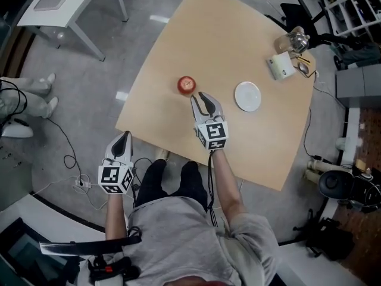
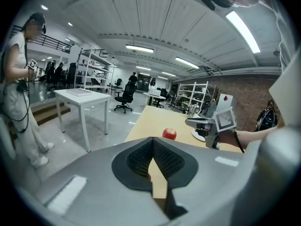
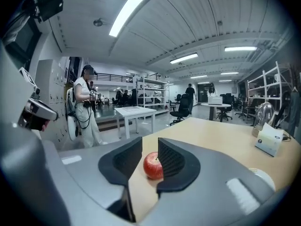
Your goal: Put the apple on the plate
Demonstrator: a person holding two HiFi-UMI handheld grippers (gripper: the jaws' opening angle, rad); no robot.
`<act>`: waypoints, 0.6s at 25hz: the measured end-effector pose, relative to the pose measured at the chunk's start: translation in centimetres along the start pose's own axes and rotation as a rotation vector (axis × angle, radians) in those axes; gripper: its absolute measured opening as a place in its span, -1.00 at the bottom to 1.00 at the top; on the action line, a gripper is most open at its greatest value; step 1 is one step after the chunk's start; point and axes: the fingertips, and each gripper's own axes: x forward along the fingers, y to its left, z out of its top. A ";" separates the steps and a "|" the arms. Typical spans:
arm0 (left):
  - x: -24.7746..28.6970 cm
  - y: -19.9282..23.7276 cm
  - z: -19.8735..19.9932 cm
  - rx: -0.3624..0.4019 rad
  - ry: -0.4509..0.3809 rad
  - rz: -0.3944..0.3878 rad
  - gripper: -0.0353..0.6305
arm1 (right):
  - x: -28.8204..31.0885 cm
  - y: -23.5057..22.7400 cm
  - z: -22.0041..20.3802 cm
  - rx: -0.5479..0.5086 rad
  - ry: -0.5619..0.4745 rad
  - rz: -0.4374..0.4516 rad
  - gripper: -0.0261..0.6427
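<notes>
Apple (image 1: 187, 84): red, upright on the tan table (image 1: 214, 34), well apart from the white plate (image 1: 247, 96) and not yet lifted.
Right gripper (image 1: 198, 97): jaws a little apart with nothing between the pads. It points at the apple from just beside it, and the fruit shows in the gap, so it is likely lined up for a grasp.
Left gripper (image 1: 125, 137): jaws closed on nothing, held off the table's near edge. It is probably parked clear, since one gripper should suffice.
Plate: bare, to the apple's right.
Surface: smooth pale wood, with only a white box (image 1: 281, 65) and a glass vessel (image 1: 292, 40) at the far corner.
Room: grey floor (image 1: 71, 100), white tables, shelving, office chairs, and a person standing (image 3: 84, 107).
</notes>
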 end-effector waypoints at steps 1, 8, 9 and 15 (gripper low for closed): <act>-0.2 0.0 -0.3 -0.005 0.002 0.011 -0.83 | 0.6 -0.1 -0.2 -0.003 0.004 0.008 -0.57; -1.8 0.7 -1.1 -0.034 -0.005 0.090 -0.83 | 4.2 -0.7 -1.9 -0.013 0.047 0.033 -0.30; -2.0 0.8 -1.3 -0.039 -0.003 0.102 -0.83 | 4.5 -0.8 -2.2 -0.012 0.055 0.037 -0.28; -3.1 1.1 -2.8 -0.064 0.014 0.157 -0.83 | 6.5 -0.6 -4.5 -0.015 0.111 0.075 -0.08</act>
